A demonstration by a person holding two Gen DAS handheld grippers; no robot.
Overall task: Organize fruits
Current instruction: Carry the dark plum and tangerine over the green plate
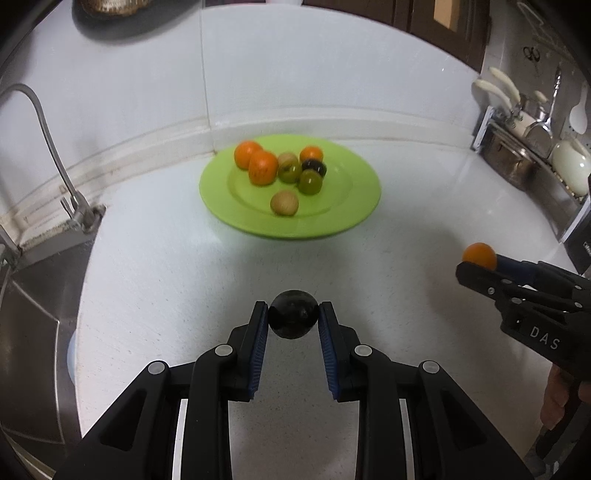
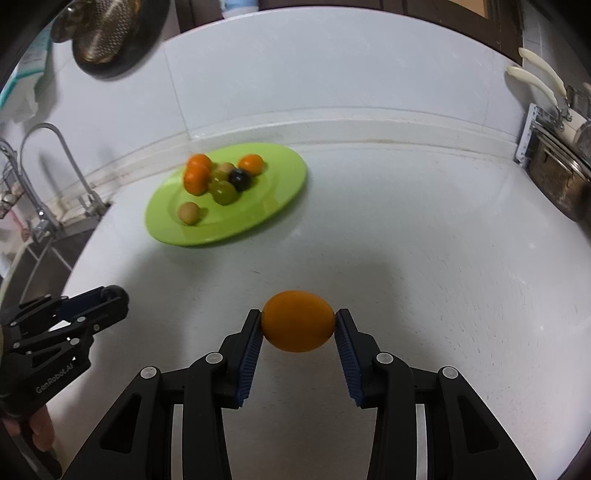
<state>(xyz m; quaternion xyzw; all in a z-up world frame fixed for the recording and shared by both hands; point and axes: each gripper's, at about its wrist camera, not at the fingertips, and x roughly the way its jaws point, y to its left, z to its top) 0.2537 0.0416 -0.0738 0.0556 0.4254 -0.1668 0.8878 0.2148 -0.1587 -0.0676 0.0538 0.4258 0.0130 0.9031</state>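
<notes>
A round black fruit (image 1: 293, 314) is pinched between the blue pads of my left gripper (image 1: 293, 317), lifted a little above the white counter. My right gripper (image 2: 298, 322) is shut on an orange fruit (image 2: 297, 320); the left wrist view shows the same orange fruit (image 1: 480, 254) and the right gripper (image 1: 476, 264) at the right edge. The left gripper (image 2: 110, 299) appears at the lower left of the right wrist view. Farther back lies a green plate (image 1: 354, 218) with several small fruits: oranges (image 1: 263, 168), green ones (image 1: 310, 181), a dark one (image 1: 316, 166) and a tan one (image 1: 284, 203).
A steel sink (image 1: 33, 314) with a curved tap (image 1: 44, 122) lies to the left. At the right stand a dish rack (image 1: 524, 147) and pans with pale handles (image 2: 535, 81). A dark hanging strainer (image 2: 107, 33) is on the white wall behind.
</notes>
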